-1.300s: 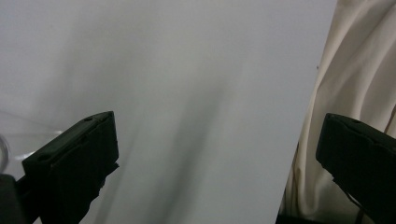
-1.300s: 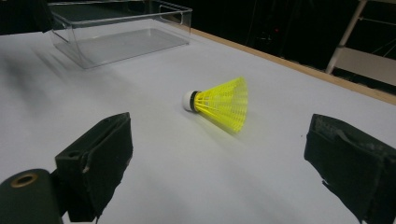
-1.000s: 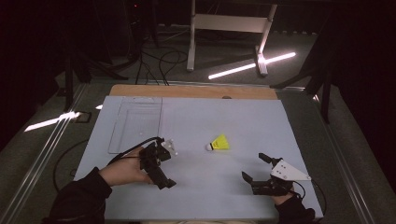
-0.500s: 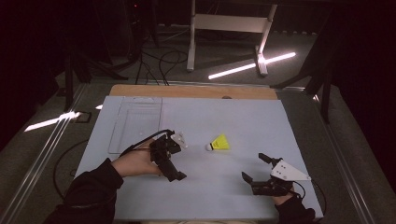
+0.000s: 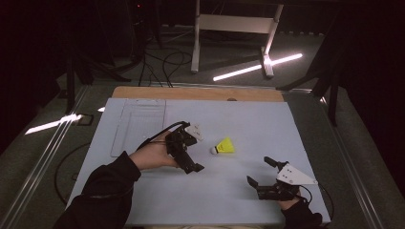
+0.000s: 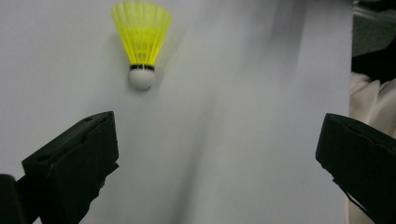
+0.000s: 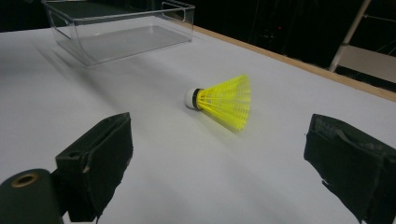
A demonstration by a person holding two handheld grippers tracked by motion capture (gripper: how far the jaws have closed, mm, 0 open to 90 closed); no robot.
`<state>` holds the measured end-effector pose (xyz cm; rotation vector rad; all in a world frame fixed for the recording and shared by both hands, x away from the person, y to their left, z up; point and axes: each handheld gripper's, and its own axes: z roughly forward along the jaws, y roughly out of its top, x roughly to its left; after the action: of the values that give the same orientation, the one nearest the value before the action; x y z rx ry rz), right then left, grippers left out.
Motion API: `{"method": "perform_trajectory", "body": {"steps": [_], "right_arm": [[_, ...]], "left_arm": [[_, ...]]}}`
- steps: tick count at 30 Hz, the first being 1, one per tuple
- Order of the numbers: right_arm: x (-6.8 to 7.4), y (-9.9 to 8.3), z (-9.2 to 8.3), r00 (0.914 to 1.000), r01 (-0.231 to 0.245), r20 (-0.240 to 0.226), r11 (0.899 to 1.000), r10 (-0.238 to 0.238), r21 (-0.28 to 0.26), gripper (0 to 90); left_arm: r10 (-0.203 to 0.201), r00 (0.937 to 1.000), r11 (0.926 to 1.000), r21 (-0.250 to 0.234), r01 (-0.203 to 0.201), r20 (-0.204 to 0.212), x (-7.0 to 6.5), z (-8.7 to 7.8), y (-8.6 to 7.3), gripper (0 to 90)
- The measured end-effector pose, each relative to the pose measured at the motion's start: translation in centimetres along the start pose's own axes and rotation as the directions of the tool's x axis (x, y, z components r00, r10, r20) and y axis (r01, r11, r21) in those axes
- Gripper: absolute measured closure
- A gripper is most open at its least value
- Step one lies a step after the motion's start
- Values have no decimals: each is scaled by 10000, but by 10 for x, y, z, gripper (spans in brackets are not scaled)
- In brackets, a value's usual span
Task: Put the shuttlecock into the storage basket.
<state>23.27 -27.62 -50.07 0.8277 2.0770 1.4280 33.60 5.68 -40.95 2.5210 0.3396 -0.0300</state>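
A yellow shuttlecock (image 5: pixel 223 146) is observed lying on its side on the white counter (image 5: pixel 239 119), near the middle of the surface. In the high view its white cork tip is seen pointing toward the left gripper and its skirt toward the right edge of the counter. It is not touched or held by anything.

The left gripper (image 5: pixel 184 151) is held in the person's left hand (image 5: pixel 153 153), just beside the shuttlecock on its cork side. Its jaws are spread wide apart and nothing is held between them. In the left gripper view the shuttlecock (image 6: pixel 141 39) is seen ahead of the jaws and apart from them, nearer the jaw at the left of that view, cork end toward the camera. A black cable is seen arching from the gripper back over the hand.

The right gripper (image 5: pixel 263 175) is located near the front edge of the counter, to the right, well apart from the shuttlecock. Its jaws are likewise spread wide, with nothing between them. In the right gripper view the shuttlecock (image 7: pixel 220 101) is seen beyond the jaws, between their lines, lying on its side with the cork toward the left of that view. A grey three-cornered plate is noted on top of this gripper.

A clear plastic tray (image 7: pixel 116 32) is recorded standing on the far left part of the counter, well apart from the shuttlecock; nothing is seen inside it. A wooden strip (image 5: pixel 191 93) is seen along the far edge of the counter.
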Motion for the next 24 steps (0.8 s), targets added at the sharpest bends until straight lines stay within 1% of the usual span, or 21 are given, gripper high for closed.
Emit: {"method": "perform_trajectory", "body": {"steps": [2, 3, 5, 6, 7, 8, 9, 10, 12, 13, 14, 16, 17, 18, 19, 20, 23, 24], "right_arm": [[0, 0, 0, 10000, -5, -28, 10000, 5, -6, 80], [0, 0, 0, 10000, -5, -28, 10000, 5, -6, 80], [0, 0, 0, 10000, 51, -14, 10000, -51, 0, 80], [0, 0, 0, 10000, 16, -9, 10000, -16, -8, 80], [0, 0, 0, 10000, 16, -9, 10000, -16, -8, 80], [0, 0, 0, 10000, 22, -10, 10000, -22, -5, 80], [0, 0, 0, 10000, 22, -10, 10000, -22, -5, 80], [0, 0, 0, 10000, 18, -21, 10000, -18, -11, 80], [0, 0, 0, 10000, 1, -67, 10000, -1, -3, 80], [0, 0, 0, 10000, 1, -67, 10000, -1, -3, 80], [0, -1, 0, 10000, 0, -53, 10000, 0, 29, 80], [0, -1, 0, 10000, -8, -77, 10000, 8, 14, 80], [0, -1, 0, 10000, -8, -77, 10000, 8, 14, 80], [0, -1, 0, 10000, 10, -59, 10000, -10, 30, 80], [0, -1, 0, 10000, -15, -77, 10000, 15, 25, 80], [0, -1, 0, 10000, -9, -66, 10000, 9, 45, 80], [0, -1, 0, 10000, -12, -69, 10000, 13, 42, 80], [0, -1, 0, 10000, -12, -69, 10000, 13, 42, 80]], "left_arm": [[25, 10000, 9999, -145, -25, -10, 3, 1, 5, 1], [25, 10000, 9999, -145, -25, -10, 3, 1, 5, 1], [37, 10000, 9998, -205, -35, 92, 5, 3, 8, 1], [12, 10000, 9994, -342, -12, -15, 7, 4, 11, 1], [12, 10000, 9994, -342, -12, -15, 7, 4, 11, 1], [53, 9999, 9994, -351, -49, 102, 8, 5, 13, 1], [45, 10000, 9991, -412, -45, -19, 9, 5, 14, 1], [93, 9999, 9989, -470, -90, 70, 10, 6, 16, 1], [59, 10000, 9983, -583, -59, -4, 12, 8, 19, 1], [57, 10000, 9979, -639, -54, 47, 13, 10, 20, 1], [39, 10000, 9974, -723, -42, -55, 14, 11, 22, 1], [25, 10000, 9959, -907, -25, 3, 17, 14, 24, 2], [-19, 10000, 9955, -951, 14, -54, 18, 15, 25, 2], [22, 10000, 9954, -955, -25, -26, 20, 17, 26, 2], [-31, 10000, 9951, -989, 25, -58, 21, 19, 27, 2], [21, 10000, 9964, -847, -26, -62, 21, 24, 29, 2], [72, 10000, 9973, -736, -68, 47, 22, 29, 30, 2], [71, 9999, 9977, -677, -77, -82, 23, 32, 30, 2]]}}
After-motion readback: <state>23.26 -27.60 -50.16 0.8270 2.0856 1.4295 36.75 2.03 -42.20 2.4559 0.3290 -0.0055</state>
